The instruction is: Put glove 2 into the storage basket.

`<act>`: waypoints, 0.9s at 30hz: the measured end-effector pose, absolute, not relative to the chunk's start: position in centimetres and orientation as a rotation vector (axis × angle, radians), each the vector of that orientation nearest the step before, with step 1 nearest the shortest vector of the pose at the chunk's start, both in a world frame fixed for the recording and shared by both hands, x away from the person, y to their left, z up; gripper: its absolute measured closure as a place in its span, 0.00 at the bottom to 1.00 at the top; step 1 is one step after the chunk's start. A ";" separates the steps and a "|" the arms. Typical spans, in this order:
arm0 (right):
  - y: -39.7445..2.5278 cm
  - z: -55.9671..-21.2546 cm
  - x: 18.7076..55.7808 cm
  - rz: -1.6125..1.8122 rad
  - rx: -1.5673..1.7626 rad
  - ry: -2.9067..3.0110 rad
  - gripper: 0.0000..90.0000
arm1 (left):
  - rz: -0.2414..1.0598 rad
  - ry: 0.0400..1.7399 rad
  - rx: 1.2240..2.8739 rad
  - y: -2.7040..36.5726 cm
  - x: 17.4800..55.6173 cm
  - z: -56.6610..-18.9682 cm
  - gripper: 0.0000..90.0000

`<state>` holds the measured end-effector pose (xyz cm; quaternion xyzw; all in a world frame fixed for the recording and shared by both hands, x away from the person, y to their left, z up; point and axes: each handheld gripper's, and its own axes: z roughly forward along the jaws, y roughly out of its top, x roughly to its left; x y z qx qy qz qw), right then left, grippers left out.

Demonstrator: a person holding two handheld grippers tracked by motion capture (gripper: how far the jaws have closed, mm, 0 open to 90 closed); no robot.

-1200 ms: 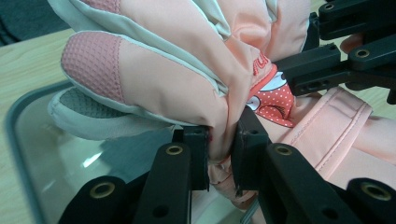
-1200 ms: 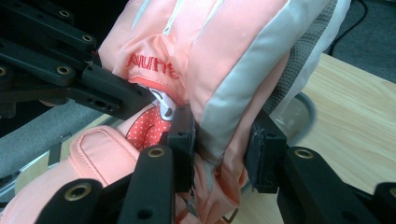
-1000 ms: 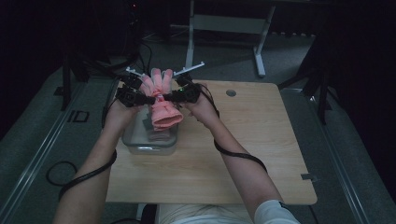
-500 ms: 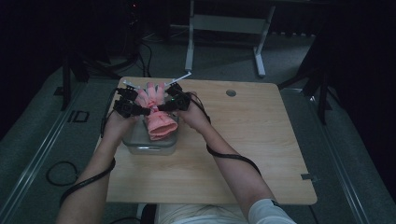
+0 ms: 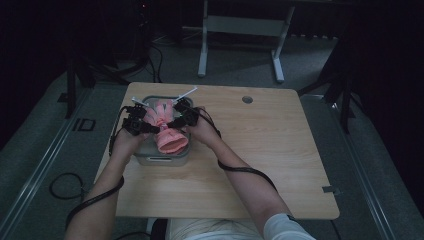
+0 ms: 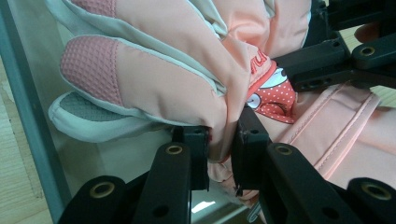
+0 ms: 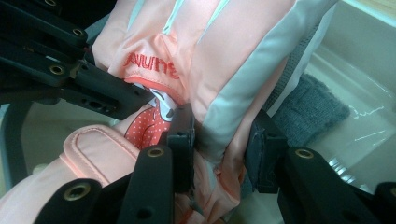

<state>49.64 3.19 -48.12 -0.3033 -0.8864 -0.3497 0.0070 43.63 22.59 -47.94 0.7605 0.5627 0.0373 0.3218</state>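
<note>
Two grippers, left (image 5: 150,128) and right (image 5: 172,123), clamp one pink glove (image 5: 167,131) from either side above the clear bin (image 5: 162,159) on the worktop's (image 5: 260,165) left; lowering it inside probably comes next, then letting go.

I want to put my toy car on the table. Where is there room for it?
Lots of room on the right half of the table, between the small round hole and the near edge. The strip in front of the clear box is bare too. The left side is crowded: the box, the pink glove and both grippers, left and right, are there.
</note>
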 end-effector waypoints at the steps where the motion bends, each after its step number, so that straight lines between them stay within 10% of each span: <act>1: 3.3 -48.2 49.7 -1.087 -0.948 -2.775 0.73 | 0.087 1.484 1.992 22.7 43.7 -48.1 0.86; 18: 3.8 -48.5 50.4 -1.014 -1.006 -2.807 0.74 | 0.113 1.512 2.042 22.7 44.2 -48.9 0.85; 27: 3.8 -48.4 51.2 -1.006 -1.037 -2.788 0.59 | 0.236 1.546 2.071 22.4 44.4 -48.2 0.57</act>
